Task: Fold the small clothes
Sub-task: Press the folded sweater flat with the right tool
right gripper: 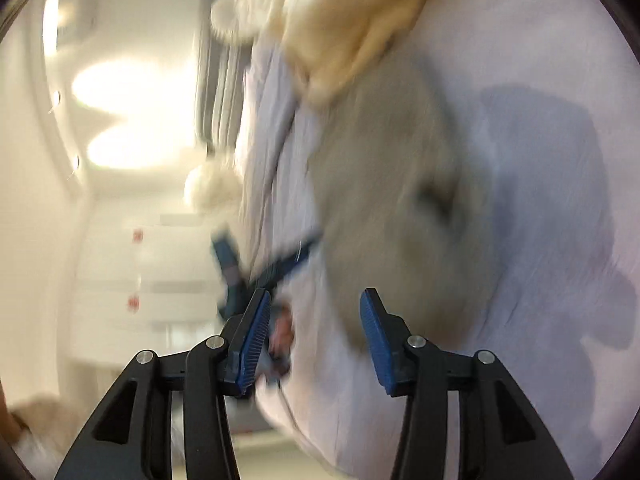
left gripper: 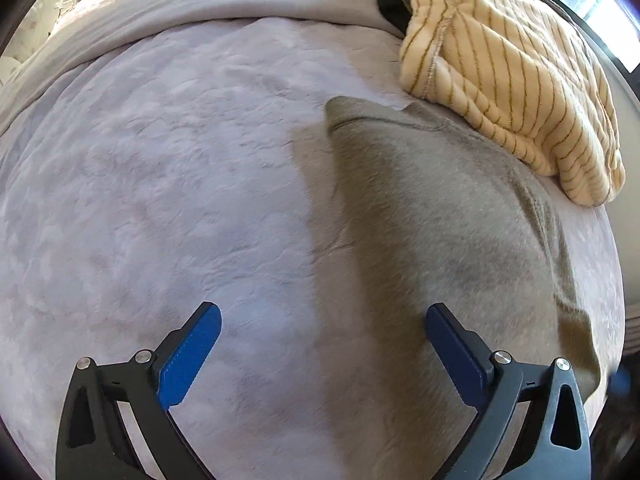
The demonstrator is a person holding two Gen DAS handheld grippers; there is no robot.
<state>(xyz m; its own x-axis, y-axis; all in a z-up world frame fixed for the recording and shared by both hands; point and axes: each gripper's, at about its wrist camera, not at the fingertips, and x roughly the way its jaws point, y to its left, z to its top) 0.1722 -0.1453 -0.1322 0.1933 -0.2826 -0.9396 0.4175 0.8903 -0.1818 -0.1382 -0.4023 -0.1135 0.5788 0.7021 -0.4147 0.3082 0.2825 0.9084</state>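
Right wrist view: blurred throughout. The grey cloth on the bed shows no clear outline or fold lines. A dark patch at its middle cannot be identified. The cream garment is cut off by the top edge, its stripes lost to blur. The left hand-held gripper appears only as a blue-black smear at the bed's edge; jaw state unreadable there.

Left wrist view: the grey cloth runs out at the lower right, behind a finger. The cream garment is cut by the top edge and covers a dark object, unidentifiable. A blue blur sits at the right edge.
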